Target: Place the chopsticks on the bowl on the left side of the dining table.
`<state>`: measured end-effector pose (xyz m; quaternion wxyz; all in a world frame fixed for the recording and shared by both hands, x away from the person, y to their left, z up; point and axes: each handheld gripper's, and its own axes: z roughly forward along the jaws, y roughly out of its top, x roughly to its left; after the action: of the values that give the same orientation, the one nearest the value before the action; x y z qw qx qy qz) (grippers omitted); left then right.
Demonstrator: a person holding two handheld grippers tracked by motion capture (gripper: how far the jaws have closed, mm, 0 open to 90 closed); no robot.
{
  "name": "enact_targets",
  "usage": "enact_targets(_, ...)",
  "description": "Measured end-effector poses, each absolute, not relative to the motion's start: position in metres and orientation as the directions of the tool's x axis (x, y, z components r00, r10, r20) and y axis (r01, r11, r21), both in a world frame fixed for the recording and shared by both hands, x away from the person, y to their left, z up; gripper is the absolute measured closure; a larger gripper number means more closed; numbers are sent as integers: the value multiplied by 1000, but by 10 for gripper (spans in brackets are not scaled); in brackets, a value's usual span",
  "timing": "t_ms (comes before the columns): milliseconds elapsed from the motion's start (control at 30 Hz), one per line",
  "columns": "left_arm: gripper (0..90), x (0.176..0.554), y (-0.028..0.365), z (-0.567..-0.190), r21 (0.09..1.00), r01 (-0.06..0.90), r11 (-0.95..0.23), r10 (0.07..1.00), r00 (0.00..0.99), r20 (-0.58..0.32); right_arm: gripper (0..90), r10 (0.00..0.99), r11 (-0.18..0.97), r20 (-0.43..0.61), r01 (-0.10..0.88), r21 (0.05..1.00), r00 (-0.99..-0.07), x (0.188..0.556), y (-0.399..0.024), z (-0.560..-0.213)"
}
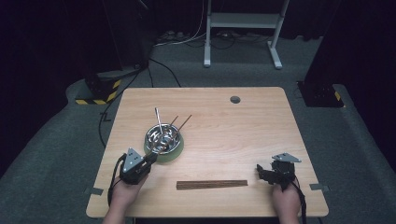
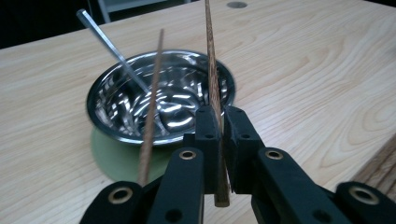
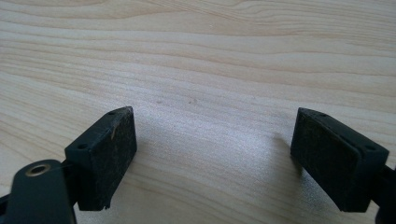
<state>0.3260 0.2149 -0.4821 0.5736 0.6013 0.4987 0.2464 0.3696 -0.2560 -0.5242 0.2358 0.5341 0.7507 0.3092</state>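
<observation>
A steel bowl [image 1: 162, 135] stands on a green mat [image 1: 173, 153] left of the table's middle. My left gripper [image 1: 150, 158] sits at the bowl's near left rim. In the left gripper view its jaws [image 2: 223, 123] are shut on a dark wooden chopstick [image 2: 213, 70] that slants up over the bowl [image 2: 177, 93]. A second wooden chopstick [image 2: 152, 102] lies across the bowl's rim beside the left jaw. A metal utensil [image 2: 112, 46] leans in the bowl. My right gripper [image 1: 261, 173] rests low at the front right, open, with bare wood between its pads [image 3: 215, 144].
A bundle of dark wooden chopsticks [image 1: 212, 185] lies along the front edge between the two hands. A round cable hole [image 1: 235, 99] sits near the table's far edge. The tabletop [image 1: 243, 135] is light wood. Beyond it are cables and a white stand's feet on the floor.
</observation>
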Motion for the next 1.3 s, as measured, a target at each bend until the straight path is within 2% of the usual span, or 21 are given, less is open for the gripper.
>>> enact_targets(100, 843, 328, 220, -484, 930, 321, 179, 889, 352, -292, 141, 948, 238, -23, 656, 716, -318, 369, -256, -524)
enact_targets(367, 843, 330, 229, -489, 930, 339, 143, 907, 331, -260, 141, 948, 237, -23, 657, 716, -318, 369, -256, -524)
enact_targets(433, 843, 331, 227, -491, 927, 335, 165, 909, 314, -275, 141, 948, 238, -24, 656, 716, -318, 369, -256, -524)
enact_targets(1100, 837, 334, 226, -498, 931, 347, 116, 939, 266, -217, 141, 948, 235, -20, 658, 716, -317, 370, -256, -524)
enact_targets(1200, 822, 334, 225, -497, 933, 341, 116, 941, 264, -213, 141, 948, 234, -19, 658, 716, -316, 370, -256, -524)
enact_targets(1300, 766, 332, 225, -495, 933, 345, 105, 942, 266, -205, 141, 948, 234, -19, 658, 716, -316, 370, -256, -524)
